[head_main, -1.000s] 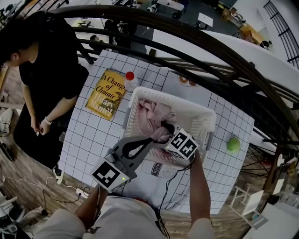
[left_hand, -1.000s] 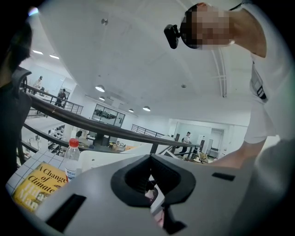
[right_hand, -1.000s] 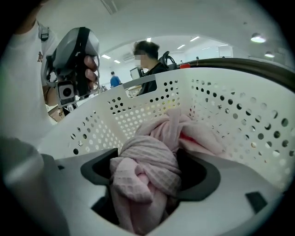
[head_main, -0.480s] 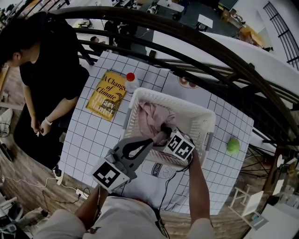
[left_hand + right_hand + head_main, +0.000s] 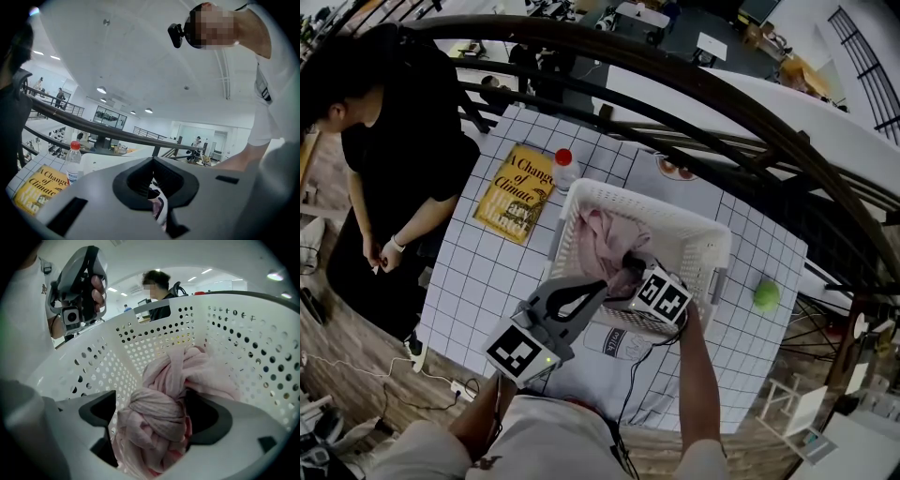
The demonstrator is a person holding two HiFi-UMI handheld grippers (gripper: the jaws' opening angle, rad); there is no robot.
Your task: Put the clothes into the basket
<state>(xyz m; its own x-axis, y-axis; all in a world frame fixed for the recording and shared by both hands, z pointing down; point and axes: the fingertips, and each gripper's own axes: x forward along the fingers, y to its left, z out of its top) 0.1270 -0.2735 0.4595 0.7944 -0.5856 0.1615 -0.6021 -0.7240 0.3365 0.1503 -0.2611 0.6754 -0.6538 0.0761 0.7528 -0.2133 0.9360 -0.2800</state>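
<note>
The gridded table (image 5: pixel 459 281) carries the basket (image 5: pixel 698 246), and the pink cloth (image 5: pixel 159 413) already lies bunched inside it. My right gripper (image 5: pixel 152 420) is down in the basket, and its jaws have just been opening wide with the bundle loose between them. I'd lift straight up and watch that no fold snags a pad and drags the cloth back out. My left gripper (image 5: pixel 151 161) hangs closed and empty by the near rim. A white shirt (image 5: pixel 581 375) lies on the table at the basket's near side.

Basket (image 5: pixel 698 246) open from above only, walls all round; pink clothes (image 5: pixel 602 242) fill its 9 o'clock side. On tbl (image 5: pixel 478 272): bottle (image 5: pixel 563 167) at 11, book (image 5: pixel 514 192) at 10, ball (image 5: pixel 766 294) at 3. Railing (image 5: pixel 722 86) bars 12
</note>
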